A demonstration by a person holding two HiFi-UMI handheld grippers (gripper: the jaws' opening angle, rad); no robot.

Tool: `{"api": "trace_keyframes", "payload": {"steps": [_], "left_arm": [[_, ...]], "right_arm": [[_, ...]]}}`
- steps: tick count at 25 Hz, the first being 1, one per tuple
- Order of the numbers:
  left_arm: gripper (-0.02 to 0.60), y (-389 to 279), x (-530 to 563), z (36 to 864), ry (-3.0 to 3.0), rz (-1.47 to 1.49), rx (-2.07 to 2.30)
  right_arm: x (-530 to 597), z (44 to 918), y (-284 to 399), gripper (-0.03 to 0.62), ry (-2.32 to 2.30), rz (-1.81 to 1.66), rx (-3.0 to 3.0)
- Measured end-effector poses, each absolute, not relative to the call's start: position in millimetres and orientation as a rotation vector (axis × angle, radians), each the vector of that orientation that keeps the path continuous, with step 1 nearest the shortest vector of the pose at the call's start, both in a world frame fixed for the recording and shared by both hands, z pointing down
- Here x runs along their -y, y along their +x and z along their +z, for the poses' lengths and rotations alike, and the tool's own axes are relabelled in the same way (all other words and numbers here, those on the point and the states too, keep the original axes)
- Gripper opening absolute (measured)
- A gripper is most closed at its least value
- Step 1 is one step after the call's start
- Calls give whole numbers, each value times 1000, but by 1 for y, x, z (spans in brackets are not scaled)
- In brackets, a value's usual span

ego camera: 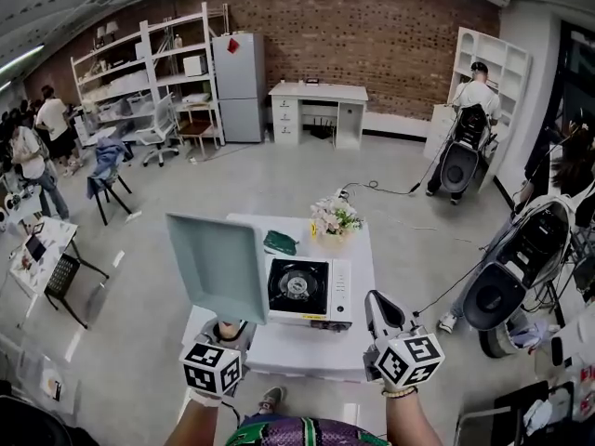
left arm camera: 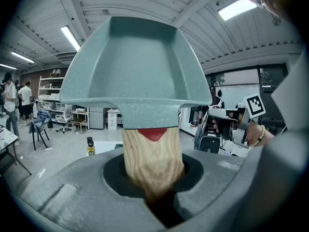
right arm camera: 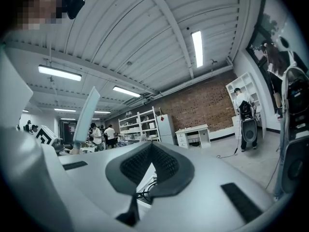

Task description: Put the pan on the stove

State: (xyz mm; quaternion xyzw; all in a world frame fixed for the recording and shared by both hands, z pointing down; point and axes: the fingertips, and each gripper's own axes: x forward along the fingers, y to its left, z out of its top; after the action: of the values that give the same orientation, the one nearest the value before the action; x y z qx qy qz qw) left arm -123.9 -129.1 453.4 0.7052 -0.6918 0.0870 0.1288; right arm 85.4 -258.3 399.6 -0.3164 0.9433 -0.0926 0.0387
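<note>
I have the pan point(ego camera: 216, 268) off the table point(ego camera: 307, 353) and in the air, so the pick-up is done and the placing is not. My left claw point(ego camera: 227, 331) is clamped on the pan's wooden handle point(left arm camera: 152, 153). The handle runs straight down between the jaws, and the teal square body stands upright above it with its open face turned towards the camera. From the head view the pan hangs just to the left of the stove point(ego camera: 305, 289), overlapping its left edge, and is not over the burner point(ego camera: 297, 287), which looks bare. My right claw point(ego camera: 376, 307) hovers off the stove's right side with its jaws together on nothing. By my judgement, I have yet to tip the pan flat, carry it rightward over the burner, lower it and let go of the handle.
</note>
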Motion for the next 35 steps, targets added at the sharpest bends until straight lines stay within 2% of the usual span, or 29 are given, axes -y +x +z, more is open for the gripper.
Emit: {"api": "trace_keyframes", "payload": {"steps": [17,35], "left_arm": [[91,-197,211,460,2175,343,1844],[91,-229,287,478,2338,456,1550]], "right_arm": [[298,388,35,2,-1186,-215,-2827],[331,381,14,2,-1466,-176,-2698]]}}
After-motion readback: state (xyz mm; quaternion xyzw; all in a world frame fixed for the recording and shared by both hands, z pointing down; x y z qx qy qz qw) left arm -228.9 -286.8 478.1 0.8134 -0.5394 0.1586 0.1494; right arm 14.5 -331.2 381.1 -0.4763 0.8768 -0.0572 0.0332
